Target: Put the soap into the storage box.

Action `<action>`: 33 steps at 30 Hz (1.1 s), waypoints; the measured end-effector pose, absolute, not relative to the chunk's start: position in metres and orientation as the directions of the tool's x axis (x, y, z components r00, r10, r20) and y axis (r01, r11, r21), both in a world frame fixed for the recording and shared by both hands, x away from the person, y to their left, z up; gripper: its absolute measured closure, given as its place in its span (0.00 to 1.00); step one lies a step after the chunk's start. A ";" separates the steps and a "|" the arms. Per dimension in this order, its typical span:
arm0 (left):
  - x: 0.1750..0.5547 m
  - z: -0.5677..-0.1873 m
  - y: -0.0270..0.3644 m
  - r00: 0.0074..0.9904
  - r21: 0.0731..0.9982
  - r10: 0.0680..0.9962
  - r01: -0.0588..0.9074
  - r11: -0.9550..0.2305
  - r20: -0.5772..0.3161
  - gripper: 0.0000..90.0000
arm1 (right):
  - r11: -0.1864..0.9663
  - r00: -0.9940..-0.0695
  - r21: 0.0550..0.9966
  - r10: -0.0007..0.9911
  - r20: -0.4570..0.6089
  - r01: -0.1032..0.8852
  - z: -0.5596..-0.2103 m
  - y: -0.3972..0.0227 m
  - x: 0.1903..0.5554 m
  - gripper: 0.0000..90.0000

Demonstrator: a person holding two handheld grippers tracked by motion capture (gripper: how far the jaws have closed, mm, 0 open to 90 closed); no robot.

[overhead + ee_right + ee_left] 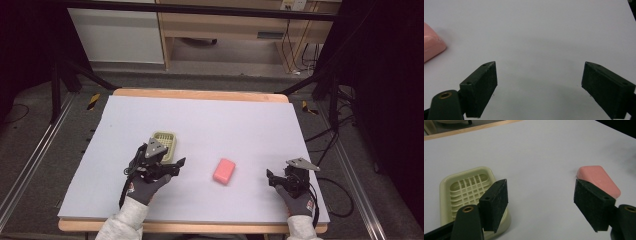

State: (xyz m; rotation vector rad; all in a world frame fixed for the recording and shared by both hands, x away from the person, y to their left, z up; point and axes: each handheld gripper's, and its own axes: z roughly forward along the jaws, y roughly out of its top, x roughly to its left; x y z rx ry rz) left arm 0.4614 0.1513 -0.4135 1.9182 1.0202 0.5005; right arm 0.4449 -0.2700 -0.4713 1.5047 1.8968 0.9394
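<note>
**Pink soap bar lies loose on the tabletop, dish waiting empty**

Left tool [541, 203] stands with its jaws spread wide and nothing between the pads; its black foam pads [495, 203] frame bare tabletop. Seen along that tool, one pad sits over the near corner of the pale yellow plastic soap dish with a slotted grid floor [465, 188], and the other points toward the rounded pink bar of soap [599, 180]. From the high view the left tool [172, 167] is just beside the dish [165, 142], with the soap [224, 171] a little off to its right, apart from both.

Right tool [539, 87] is open as well and holds nothing, resting near the right edge of the pale grey tabletop [210, 125]; the high view shows it [282, 180] well apart from the soap, whose edge shows at the left border of the right gripper view [431, 41].

Judged from this, the work of getting the soap into the dish has not really begun: the bar is ungrasped and flat on the surface, the dish is empty. Reaching, gripping, carrying and setting down all remain.
</note>
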 end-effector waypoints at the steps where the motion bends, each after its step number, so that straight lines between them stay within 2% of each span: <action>1: 0.462 -0.413 0.150 0.582 0.846 0.811 0.456 -0.275 -0.050 0.30 | 0.135 -0.232 0.791 0.973 0.008 0.597 -0.471 -0.270 0.445 0.15; 33: 0.469 -0.416 0.092 0.651 0.824 0.758 0.448 -0.347 -0.035 0.27 | 0.147 -0.242 0.792 0.970 0.001 0.593 -0.471 -0.269 0.445 0.17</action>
